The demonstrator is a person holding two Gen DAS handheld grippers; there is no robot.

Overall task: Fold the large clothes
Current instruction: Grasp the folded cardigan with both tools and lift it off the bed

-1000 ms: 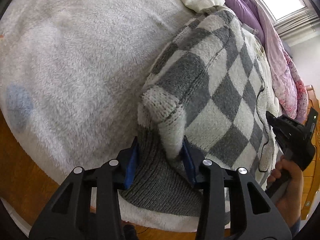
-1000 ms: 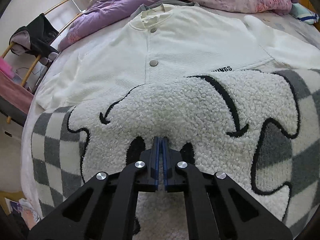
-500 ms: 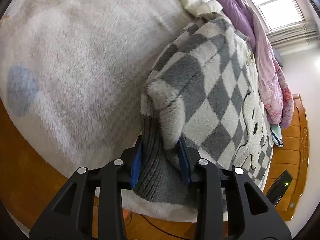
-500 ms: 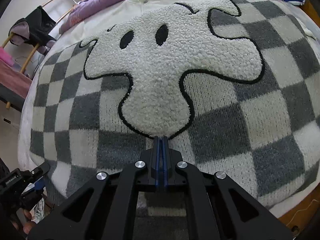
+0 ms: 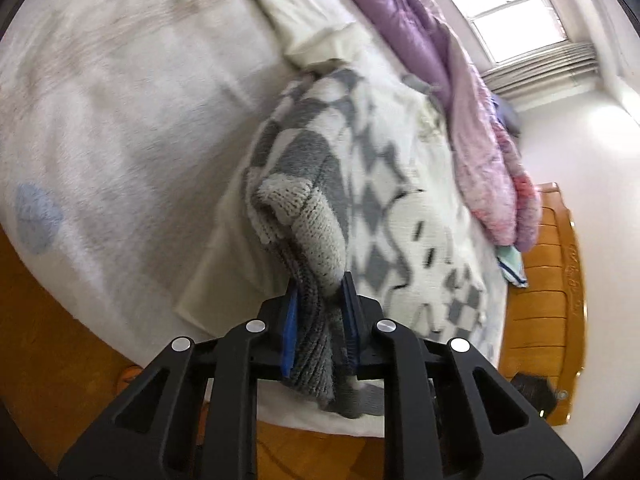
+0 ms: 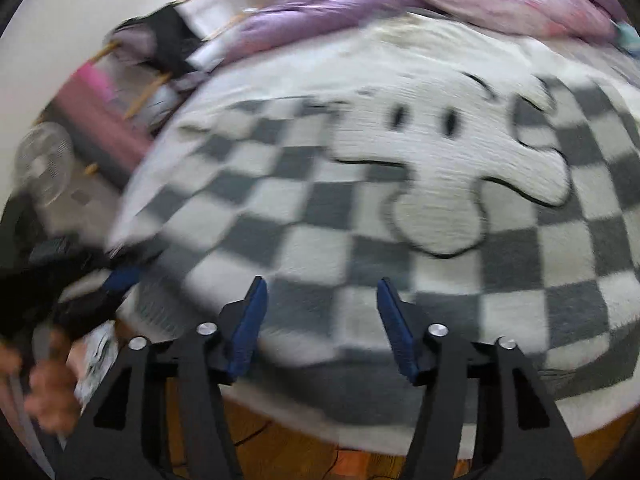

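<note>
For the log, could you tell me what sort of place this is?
Most likely a bedroom: the checkered sweater lies on a bed, with purple quilts piled behind and a window.

the left tongs point(image 5: 318, 320) were clamped on a bunched corner of the checkered sweater point(image 5: 304, 184), lifting it. the right tongs point(image 6: 318, 324) stood spread wide, holding nothing. the left hand point(image 6: 48, 392) showed blurred.

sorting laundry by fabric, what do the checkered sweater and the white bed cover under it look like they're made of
Checkered sweater: soft matte yarn knit, probably wool or acrylic; stitch loops and a ribbed hem show at the left gripper. White bed cover: looks like plush fleece, with a fuzzy matte nap, though blurred.
</note>
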